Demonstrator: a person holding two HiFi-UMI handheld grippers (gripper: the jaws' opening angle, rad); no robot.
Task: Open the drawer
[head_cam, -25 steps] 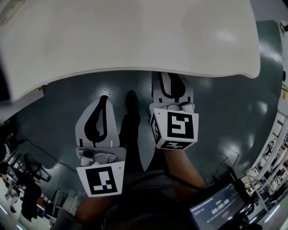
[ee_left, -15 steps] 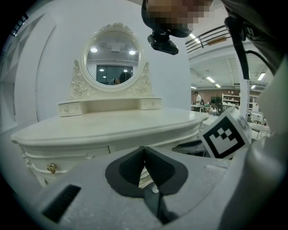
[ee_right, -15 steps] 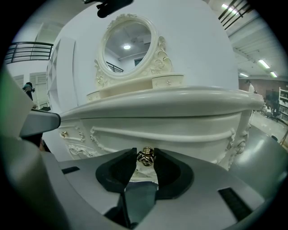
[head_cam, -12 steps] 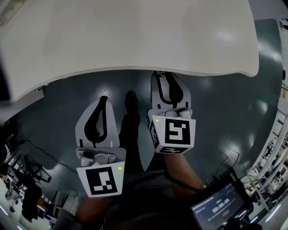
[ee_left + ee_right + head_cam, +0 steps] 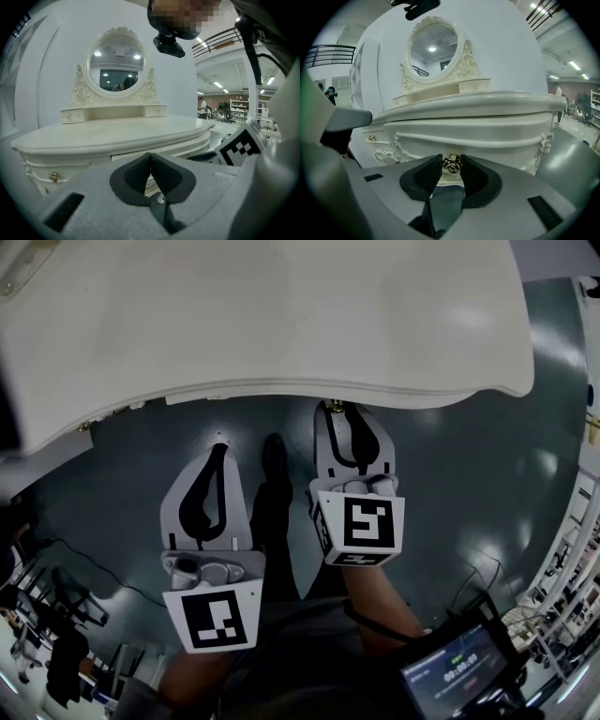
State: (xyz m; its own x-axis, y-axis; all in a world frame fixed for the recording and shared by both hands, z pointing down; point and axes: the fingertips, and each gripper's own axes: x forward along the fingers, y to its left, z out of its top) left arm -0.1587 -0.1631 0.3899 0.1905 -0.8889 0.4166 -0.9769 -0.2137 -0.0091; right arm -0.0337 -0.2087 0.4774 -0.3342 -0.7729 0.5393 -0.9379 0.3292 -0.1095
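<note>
Drawer (image 5: 487, 133) sits in the front of a white dressing table (image 5: 497, 101), right under the tabletop. The right gripper (image 5: 451, 161) has its jaws clamped on the little brass knob (image 5: 451, 165) in the middle of the drawer front. Left gripper (image 5: 150, 158) hangs beside it, jaws pressed together with nothing in them, short of the table. Oval mirror (image 5: 433, 47) stands at the back of the top.

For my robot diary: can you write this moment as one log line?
right gripper: shut on drawer knob | left gripper: shut, empty | phase: grasp
</note>
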